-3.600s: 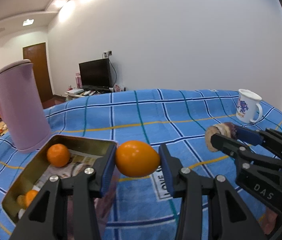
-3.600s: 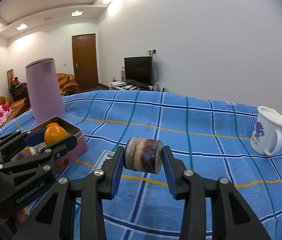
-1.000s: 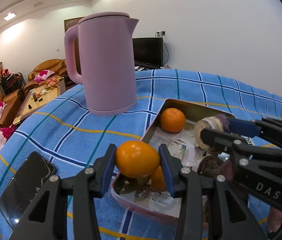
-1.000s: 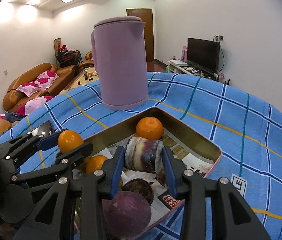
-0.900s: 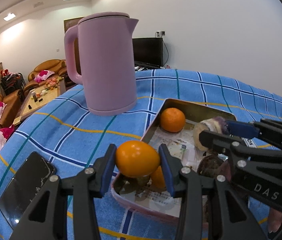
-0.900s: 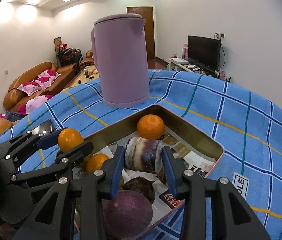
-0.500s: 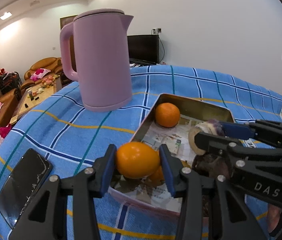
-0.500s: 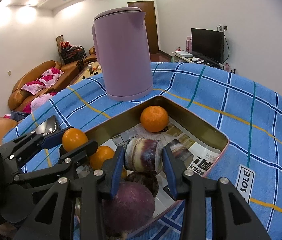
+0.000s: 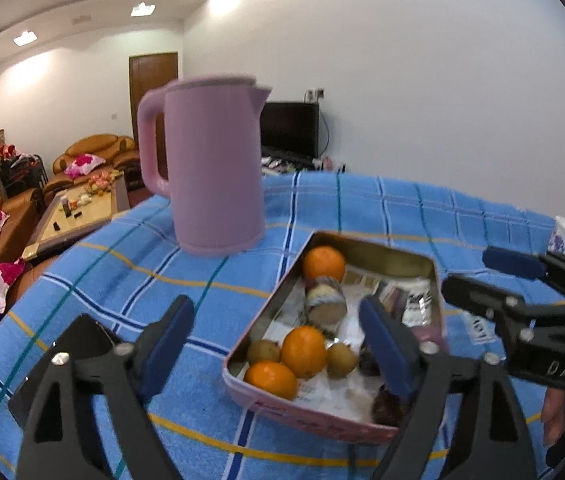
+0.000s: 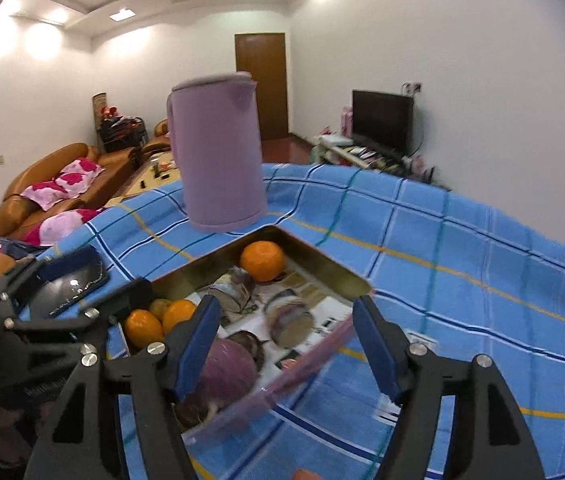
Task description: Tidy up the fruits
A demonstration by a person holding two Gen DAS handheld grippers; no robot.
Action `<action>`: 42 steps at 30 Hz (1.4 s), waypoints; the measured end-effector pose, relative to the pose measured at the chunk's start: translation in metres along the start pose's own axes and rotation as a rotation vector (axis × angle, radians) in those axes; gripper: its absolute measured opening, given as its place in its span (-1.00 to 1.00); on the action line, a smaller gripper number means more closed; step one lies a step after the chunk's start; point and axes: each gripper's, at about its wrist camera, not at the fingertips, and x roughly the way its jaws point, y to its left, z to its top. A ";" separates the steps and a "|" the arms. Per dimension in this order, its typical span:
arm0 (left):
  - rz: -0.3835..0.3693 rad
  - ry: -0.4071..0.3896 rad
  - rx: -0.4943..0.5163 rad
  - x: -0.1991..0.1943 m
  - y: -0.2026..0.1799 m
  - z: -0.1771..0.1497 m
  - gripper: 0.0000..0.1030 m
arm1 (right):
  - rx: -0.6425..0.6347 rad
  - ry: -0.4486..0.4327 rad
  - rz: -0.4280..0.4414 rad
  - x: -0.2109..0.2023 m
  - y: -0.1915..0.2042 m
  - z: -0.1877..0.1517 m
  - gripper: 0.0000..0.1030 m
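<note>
Left gripper (image 9: 274,336) and right gripper (image 10: 286,340) both opening, nothing clamped, above tin tray (image 9: 378,252) at frame centre holding 3 oranges (image 9: 303,352).

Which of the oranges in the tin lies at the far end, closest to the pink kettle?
The lone orange in the tin's far corner, just below the kettle; the other oranges cluster at the near end.

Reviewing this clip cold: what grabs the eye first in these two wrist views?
The tall pink kettle stands upright on the blue checked cloth, just behind the metal tin. The tin holds the bright oranges near its front corner, with darker fruit beside them. Both grippers, left and right, hang over it with jaws opening and nothing between them.
</note>
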 end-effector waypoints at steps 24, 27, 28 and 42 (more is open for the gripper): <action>-0.031 -0.049 0.033 -0.026 -0.026 0.004 0.94 | 0.055 -0.112 -0.146 -0.062 -0.034 -0.013 0.49; -0.032 -0.047 0.031 -0.025 -0.026 0.004 0.94 | 0.057 -0.111 -0.143 -0.062 -0.034 -0.013 0.49; -0.032 -0.047 0.032 -0.025 -0.026 0.004 0.94 | 0.056 -0.112 -0.144 -0.062 -0.034 -0.014 0.49; -0.042 -0.040 0.045 -0.025 -0.031 0.002 0.94 | 0.060 -0.119 -0.147 -0.063 -0.035 -0.015 0.49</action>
